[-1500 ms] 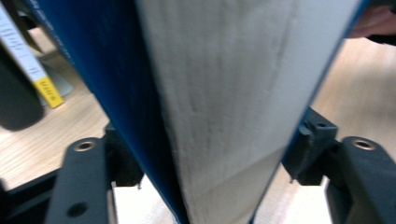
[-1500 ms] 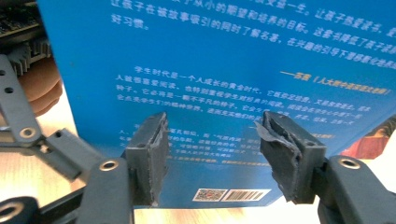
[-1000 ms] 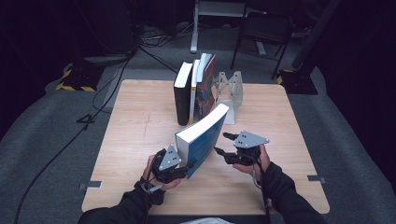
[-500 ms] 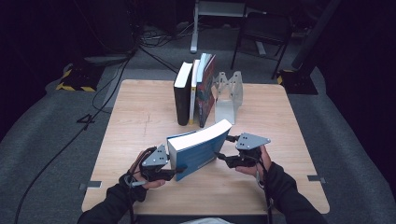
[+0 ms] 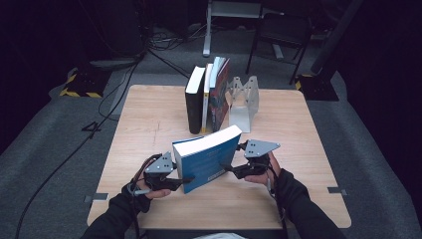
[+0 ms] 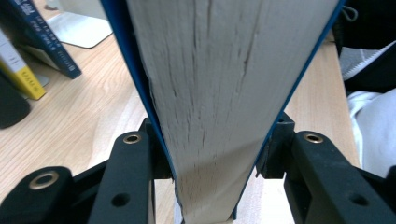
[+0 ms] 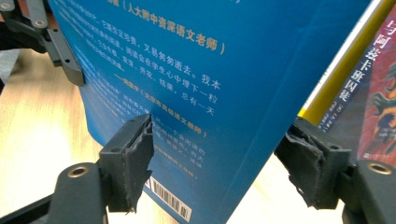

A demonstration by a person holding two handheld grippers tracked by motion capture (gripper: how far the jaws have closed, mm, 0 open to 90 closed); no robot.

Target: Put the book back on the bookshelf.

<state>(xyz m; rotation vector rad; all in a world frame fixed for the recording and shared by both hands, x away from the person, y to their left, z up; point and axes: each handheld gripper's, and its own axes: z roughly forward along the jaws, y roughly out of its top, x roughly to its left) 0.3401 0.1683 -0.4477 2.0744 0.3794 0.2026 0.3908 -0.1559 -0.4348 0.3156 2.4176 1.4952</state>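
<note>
One thick blue paperback is sitting tilted above the near middle of the pale wood-grain surface, glossy cover facing you, cream page block showing along its top edge. In the left gripper view those pages are looking rough and finely ridged between thin blue covers. You are clamping the left tongs on the book's lower left corner, one black jaw pressing each cover, so they are gripping it firmly. Your right tongs are standing spread at the book's right edge; in the right gripper view the frayed black pads are sitting apart, the cover with its white print and barcode passing in front of the gap, and whether a pad is touching cannot be told.

Farther back, three upright books are standing in a row, a black-spined one at the left, leaning against a bent grey metal bookend.
</note>
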